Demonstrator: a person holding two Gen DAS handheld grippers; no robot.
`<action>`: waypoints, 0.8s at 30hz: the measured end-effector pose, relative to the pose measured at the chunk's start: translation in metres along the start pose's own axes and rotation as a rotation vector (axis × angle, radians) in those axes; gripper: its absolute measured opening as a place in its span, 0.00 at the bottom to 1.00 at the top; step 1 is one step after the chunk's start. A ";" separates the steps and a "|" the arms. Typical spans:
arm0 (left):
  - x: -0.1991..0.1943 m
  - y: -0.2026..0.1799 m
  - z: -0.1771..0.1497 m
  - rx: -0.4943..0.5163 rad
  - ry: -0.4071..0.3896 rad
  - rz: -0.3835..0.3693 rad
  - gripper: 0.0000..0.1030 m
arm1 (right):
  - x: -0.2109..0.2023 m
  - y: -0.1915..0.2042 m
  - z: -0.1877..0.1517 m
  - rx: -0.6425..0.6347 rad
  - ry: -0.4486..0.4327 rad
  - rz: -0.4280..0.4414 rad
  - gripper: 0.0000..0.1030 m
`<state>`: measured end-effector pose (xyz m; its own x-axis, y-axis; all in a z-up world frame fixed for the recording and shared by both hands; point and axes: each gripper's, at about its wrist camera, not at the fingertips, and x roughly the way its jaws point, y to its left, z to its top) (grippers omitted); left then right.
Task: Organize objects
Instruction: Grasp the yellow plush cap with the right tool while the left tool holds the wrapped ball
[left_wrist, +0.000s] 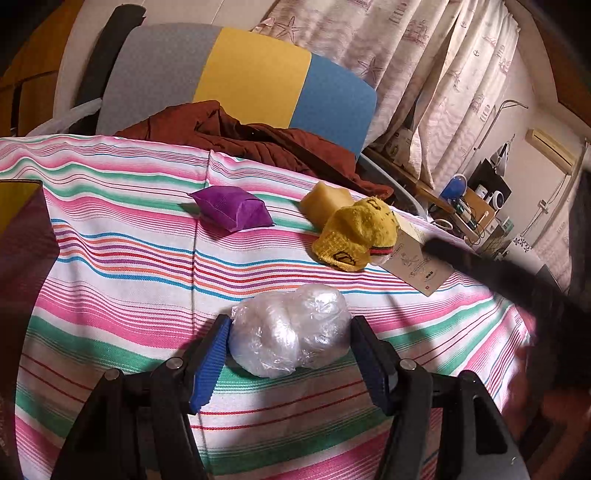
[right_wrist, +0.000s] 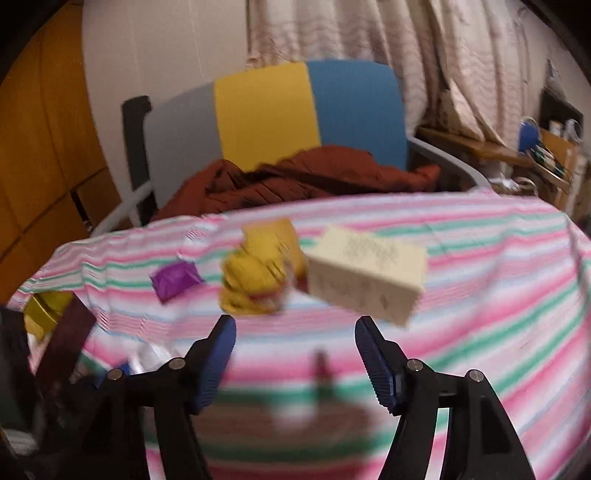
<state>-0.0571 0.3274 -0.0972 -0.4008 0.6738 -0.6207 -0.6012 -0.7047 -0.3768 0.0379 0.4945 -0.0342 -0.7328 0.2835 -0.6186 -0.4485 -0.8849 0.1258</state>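
Note:
My left gripper (left_wrist: 290, 321) has its blue pads against both sides of a crumpled clear plastic bag (left_wrist: 290, 330) on the striped cloth. Beyond it lie a purple pouch (left_wrist: 231, 206), a yellow knitted sock (left_wrist: 354, 234), a tan block (left_wrist: 325, 203) and a beige card box (left_wrist: 413, 262). My right gripper (right_wrist: 295, 328) is open and empty above the cloth, short of the sock (right_wrist: 251, 280), the purple pouch (right_wrist: 175, 278) and the beige box (right_wrist: 365, 273). The right wrist view is motion-blurred.
The striped tablecloth (left_wrist: 129, 266) covers the table. A dark maroon box with a yellow lid (left_wrist: 22, 236) stands at the left edge. Behind is a grey-yellow-blue chair (left_wrist: 240, 77) with a brown jacket (left_wrist: 258, 140). A cluttered desk (left_wrist: 472, 206) is at the right.

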 end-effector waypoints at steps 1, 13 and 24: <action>0.000 0.000 0.000 0.001 0.000 0.001 0.64 | 0.003 0.006 0.009 -0.015 -0.011 0.001 0.68; 0.000 0.000 -0.001 -0.001 -0.002 -0.004 0.64 | 0.072 0.048 0.033 -0.243 0.053 -0.115 0.61; 0.000 0.000 -0.001 -0.003 -0.003 -0.006 0.65 | 0.053 0.020 0.002 -0.103 0.078 -0.056 0.34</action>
<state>-0.0569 0.3271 -0.0979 -0.3989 0.6786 -0.6167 -0.6014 -0.7013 -0.3827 -0.0112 0.4922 -0.0634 -0.6643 0.3071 -0.6815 -0.4294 -0.9030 0.0116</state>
